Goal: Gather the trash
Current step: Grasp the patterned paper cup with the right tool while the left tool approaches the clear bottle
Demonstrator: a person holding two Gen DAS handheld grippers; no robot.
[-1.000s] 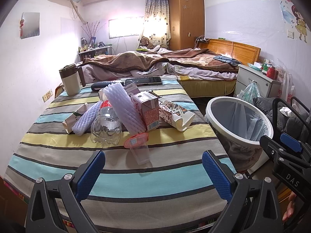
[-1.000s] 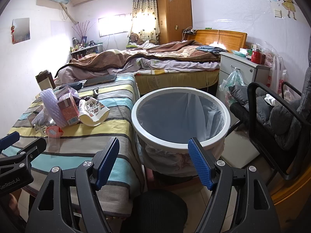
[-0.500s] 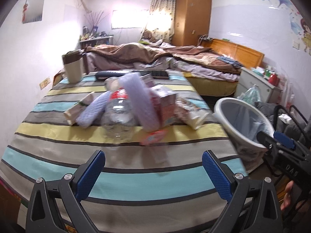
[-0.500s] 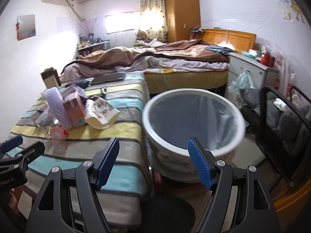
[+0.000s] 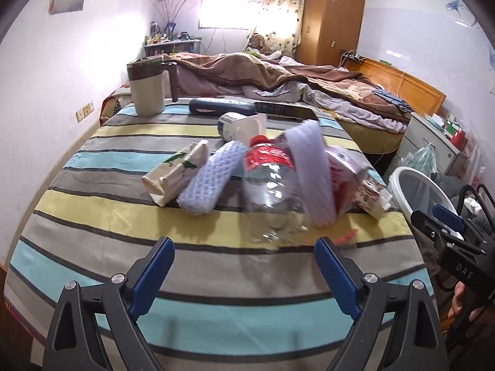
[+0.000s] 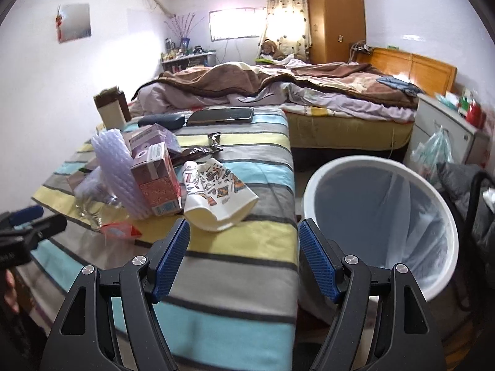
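Note:
A heap of trash lies on the striped table (image 5: 92, 210): a clear plastic bottle with a red label (image 5: 272, 198), lilac foam nets (image 5: 309, 170), a pink carton (image 6: 156, 182), a crushed green-and-white carton (image 5: 176, 173) and a patterned paper cup (image 6: 219, 194). A white bin with a liner (image 6: 383, 216) stands right of the table. My left gripper (image 5: 244, 275) is open and empty, just short of the bottle. My right gripper (image 6: 244, 259) is open and empty over the table's right edge, just short of the cup.
A beige jug (image 5: 147, 88), a dark case (image 5: 222, 105) and a tablet (image 6: 221, 115) lie at the table's far end. Beyond is an unmade bed (image 6: 278, 83). A nightstand (image 6: 445, 130) and a black chair (image 6: 476, 204) stand to the right.
Both grippers moved forward and left toward the trash heap. The right view swung from the bin onto the table; the bottle and cup now sit closer to the fingers.

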